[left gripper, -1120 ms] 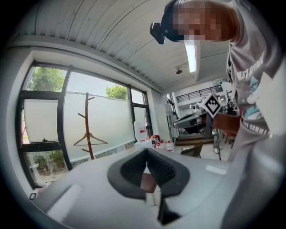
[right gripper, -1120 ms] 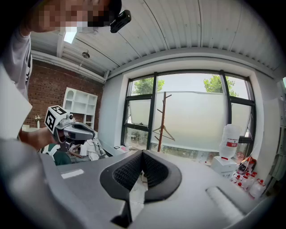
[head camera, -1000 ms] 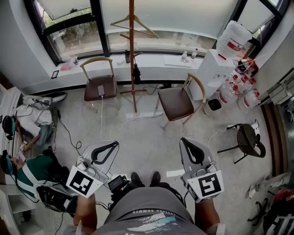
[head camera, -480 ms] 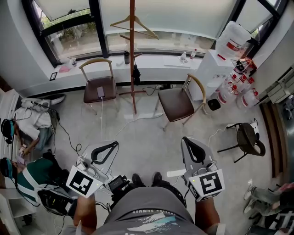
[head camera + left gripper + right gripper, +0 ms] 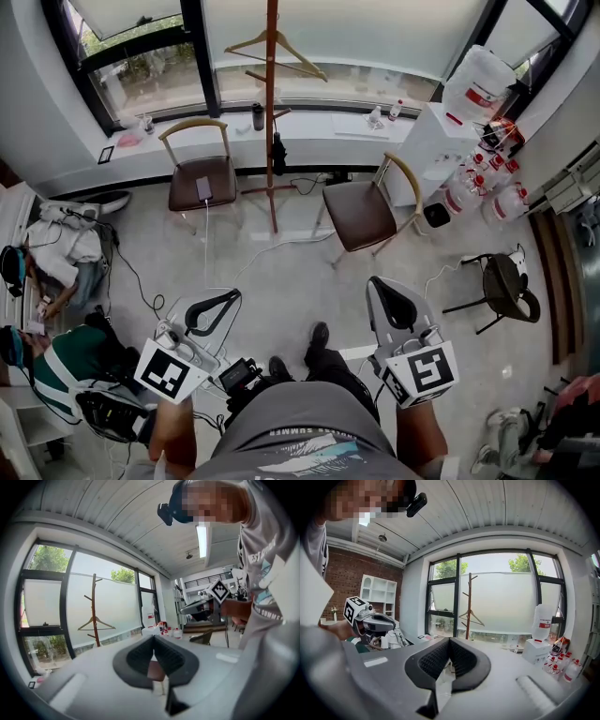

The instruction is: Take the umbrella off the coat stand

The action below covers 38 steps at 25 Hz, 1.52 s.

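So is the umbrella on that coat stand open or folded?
Folded: the umbrella hangs as a slim dark bundle beside the coat stand pole.

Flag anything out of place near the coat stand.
A white cable trails from the phone on the left-hand chair across the floor, possibly in the path to the coat stand. Nothing else stands out.

We wear a grey T-shirt (image 5: 300,424) with teal and white print, and dark shoes (image 5: 319,334). Our left gripper (image 5: 221,302) and right gripper (image 5: 384,294) are pale grey shells with black ribbed pads, each bearing a white cube (image 5: 171,372) with black square markers.
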Motion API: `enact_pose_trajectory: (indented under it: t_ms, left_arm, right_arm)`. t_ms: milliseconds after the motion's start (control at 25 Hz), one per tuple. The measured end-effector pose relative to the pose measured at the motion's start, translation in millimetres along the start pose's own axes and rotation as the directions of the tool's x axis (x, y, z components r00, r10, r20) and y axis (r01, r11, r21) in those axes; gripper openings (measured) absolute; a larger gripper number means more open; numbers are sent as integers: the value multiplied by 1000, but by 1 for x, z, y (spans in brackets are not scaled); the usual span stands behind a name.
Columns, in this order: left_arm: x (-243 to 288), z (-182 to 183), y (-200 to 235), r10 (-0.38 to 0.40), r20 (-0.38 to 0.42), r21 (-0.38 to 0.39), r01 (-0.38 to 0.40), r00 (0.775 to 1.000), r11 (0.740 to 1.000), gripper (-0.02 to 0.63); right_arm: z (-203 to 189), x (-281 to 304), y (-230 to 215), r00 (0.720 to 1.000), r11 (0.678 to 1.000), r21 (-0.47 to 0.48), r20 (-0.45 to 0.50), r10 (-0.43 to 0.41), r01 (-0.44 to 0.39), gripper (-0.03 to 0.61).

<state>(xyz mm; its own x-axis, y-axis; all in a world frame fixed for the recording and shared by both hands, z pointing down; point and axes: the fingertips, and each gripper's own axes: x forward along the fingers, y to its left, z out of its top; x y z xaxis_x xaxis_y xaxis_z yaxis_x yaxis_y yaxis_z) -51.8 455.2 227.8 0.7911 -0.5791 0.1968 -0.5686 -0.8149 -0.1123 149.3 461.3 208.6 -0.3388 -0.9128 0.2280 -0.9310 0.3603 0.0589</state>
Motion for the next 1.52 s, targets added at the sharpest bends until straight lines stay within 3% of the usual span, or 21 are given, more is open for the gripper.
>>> enact_pose_trajectory:
  t_ms: [880, 1280, 1520]
  left_arm:
    - [132, 23, 70, 174, -79, -27, -177, 982, 984, 2]
    - [177, 37, 76, 251, -102, 0, -252, 963, 968, 2]
    - [203, 37, 75, 244, -118, -7, -247, 963, 969, 2]
  right_arm:
    - [16, 149, -117, 978, 978, 9, 4, 207, -207, 2]
    - [17, 183, -161, 957, 957, 6, 28, 289, -289, 2]
    - [12, 194, -184, 956, 956, 16, 25, 291, -292, 2]
